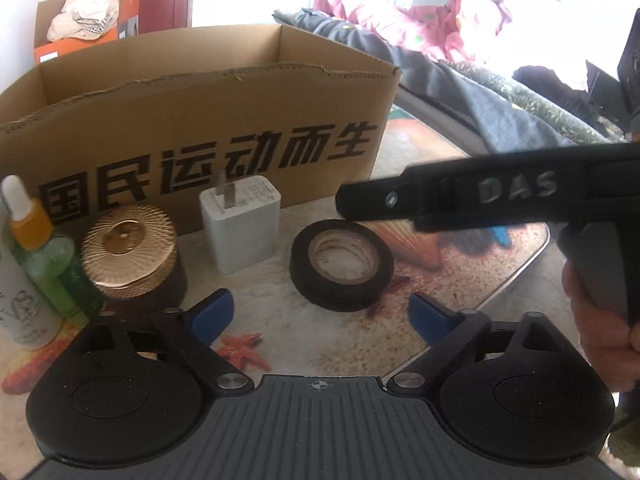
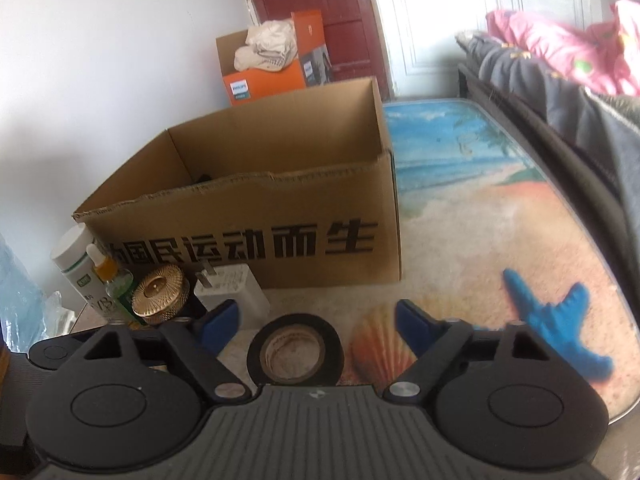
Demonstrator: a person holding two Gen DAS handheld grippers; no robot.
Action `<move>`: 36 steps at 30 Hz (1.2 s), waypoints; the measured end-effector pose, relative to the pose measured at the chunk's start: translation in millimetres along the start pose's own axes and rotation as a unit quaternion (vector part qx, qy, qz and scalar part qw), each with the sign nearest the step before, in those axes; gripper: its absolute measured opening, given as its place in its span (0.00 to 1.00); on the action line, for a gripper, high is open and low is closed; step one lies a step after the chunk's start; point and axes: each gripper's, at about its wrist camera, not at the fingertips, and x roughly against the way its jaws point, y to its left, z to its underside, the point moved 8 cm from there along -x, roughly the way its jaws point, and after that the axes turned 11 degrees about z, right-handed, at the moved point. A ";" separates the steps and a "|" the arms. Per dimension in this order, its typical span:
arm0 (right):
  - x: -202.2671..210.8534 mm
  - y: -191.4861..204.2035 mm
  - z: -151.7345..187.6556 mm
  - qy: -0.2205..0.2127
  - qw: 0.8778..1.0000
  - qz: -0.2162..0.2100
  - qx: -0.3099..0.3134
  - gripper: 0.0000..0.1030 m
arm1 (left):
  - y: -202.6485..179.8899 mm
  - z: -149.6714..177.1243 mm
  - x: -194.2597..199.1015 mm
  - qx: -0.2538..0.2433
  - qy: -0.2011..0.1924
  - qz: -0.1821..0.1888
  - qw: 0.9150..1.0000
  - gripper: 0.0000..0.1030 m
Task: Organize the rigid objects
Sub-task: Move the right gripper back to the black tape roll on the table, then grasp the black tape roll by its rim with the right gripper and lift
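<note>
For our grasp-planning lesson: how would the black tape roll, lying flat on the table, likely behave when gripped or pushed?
The black tape roll lies flat on its face, so it probably slides rather than rolls. Its wound ring with a cardboard core looks stiff enough to squeeze. It seems light, so a nudge from one finger may shift it.

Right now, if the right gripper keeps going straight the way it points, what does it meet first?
Probably the black tape roll: it lies on the table between the right gripper's open fingers, nothing in between. Depth is uncertain.
</note>
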 end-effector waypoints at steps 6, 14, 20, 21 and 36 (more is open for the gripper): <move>-11.0 -7.9 6.0 0.017 1.000 -0.008 -0.014 0.51 | -5.5 -5.4 -12.3 -0.019 0.008 -0.003 1.000 0.67; -20.1 -7.5 15.5 0.041 0.999 -0.026 -0.017 0.27 | -11.6 -7.9 -17.8 -0.022 0.003 -0.004 1.000 0.59; -14.6 5.5 22.8 0.045 0.998 -0.044 -0.013 0.27 | -8.7 -2.7 -4.2 -0.016 0.002 -0.016 1.000 0.59; -13.7 9.0 24.1 0.048 0.997 -0.051 -0.013 0.27 | -7.3 -1.2 0.6 -0.015 0.000 -0.020 1.000 0.59; -1.6 48.9 25.2 0.040 0.997 -0.059 0.038 0.27 | 10.9 14.5 31.3 0.005 -0.005 -0.041 0.999 0.65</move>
